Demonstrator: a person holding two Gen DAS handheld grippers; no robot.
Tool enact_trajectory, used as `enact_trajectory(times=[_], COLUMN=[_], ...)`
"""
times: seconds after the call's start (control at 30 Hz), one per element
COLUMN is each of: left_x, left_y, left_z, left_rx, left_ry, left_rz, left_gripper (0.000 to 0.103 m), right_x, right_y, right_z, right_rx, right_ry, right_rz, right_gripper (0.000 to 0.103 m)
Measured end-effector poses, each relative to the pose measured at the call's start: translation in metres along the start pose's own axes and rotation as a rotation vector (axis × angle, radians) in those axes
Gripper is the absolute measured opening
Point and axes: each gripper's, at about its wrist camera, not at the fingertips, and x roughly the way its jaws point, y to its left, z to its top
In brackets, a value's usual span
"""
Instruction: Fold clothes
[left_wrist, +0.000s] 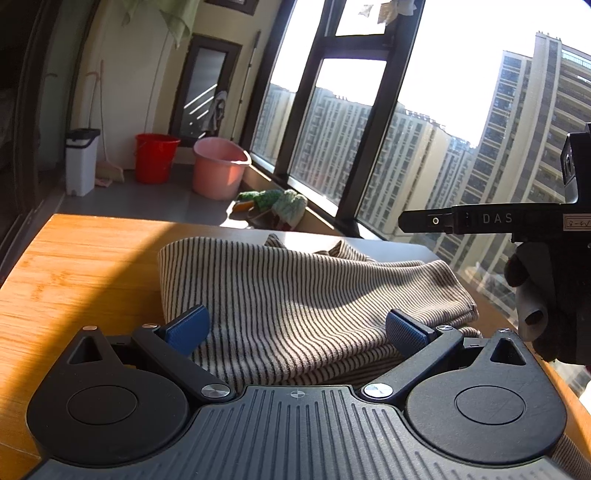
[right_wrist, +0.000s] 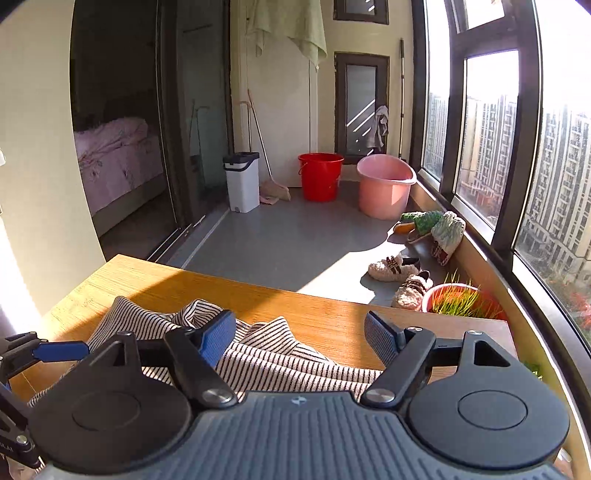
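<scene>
A beige garment with thin dark stripes (left_wrist: 295, 291) lies folded in layers on the wooden table (left_wrist: 74, 266). My left gripper (left_wrist: 295, 328) is open just above its near edge, blue pads (left_wrist: 188, 326) wide apart and holding nothing. In the right wrist view the same striped garment (right_wrist: 280, 354) lies bunched under my right gripper (right_wrist: 299, 338), which is open and empty above it. The right gripper also shows at the right edge of the left wrist view (left_wrist: 554, 258), and a blue fingertip (right_wrist: 61, 350) of the left gripper shows at the left of the right wrist view.
The table (right_wrist: 295, 306) stands on a glazed balcony. Beyond its far edge on the floor are a red bucket (right_wrist: 320, 176), a pink tub (right_wrist: 386, 185), a white bin (right_wrist: 242, 181), slippers (right_wrist: 395, 266) and a potted plant (right_wrist: 461, 301). Windows run along the right.
</scene>
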Motion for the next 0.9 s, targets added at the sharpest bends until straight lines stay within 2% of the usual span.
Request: enact_trajectory(times=[0.2,0.33,0.47,0.63,0.7,0.83,0.9], left_x=[-0.002,-0.004,-0.006,-0.020,-0.021,0.011,0.031], left_y=[0.002,0.007,0.010,0.040,0.059,0.082,0.087], left_z=[0.000,0.000,0.000,0.021,0.036,0.055,0.058], left_rx=[-0.020,-0.037,-0.042,-0.198,-0.271,-0.297,-0.295], left_ry=[-0.008,-0.013,-0.014,-0.010,-0.007,0.085,0.143], left_rz=[-0.015,-0.030,-0.035,-0.103,-0.118,-0.055,-0.036], left_gripper=[0.103,0.103,0.103,0.103,0.103,0.103,0.103], right_x=[0.080,0.097,0.080,0.033,0.015,0.001,0.000], right_y=[-0.009,-0.014,-0.021,-0.045,-0.062,-0.090,-0.098], right_z=[0.006,-0.007,-0.010,-0.018,-0.023,-0.045,-0.057], right_rx=[0.128,0.165,0.172,0.141,0.155,0.229,0.271], right_ry=[0.141,0.192,0.152,0.069,0.047,0.076,0.076], right_rz=[0.029,0.027,0.025,-0.037,-0.053,-0.058,-0.034], right_gripper=[0.078,0.081,0.084,0.086,0.090,0.091,0.091])
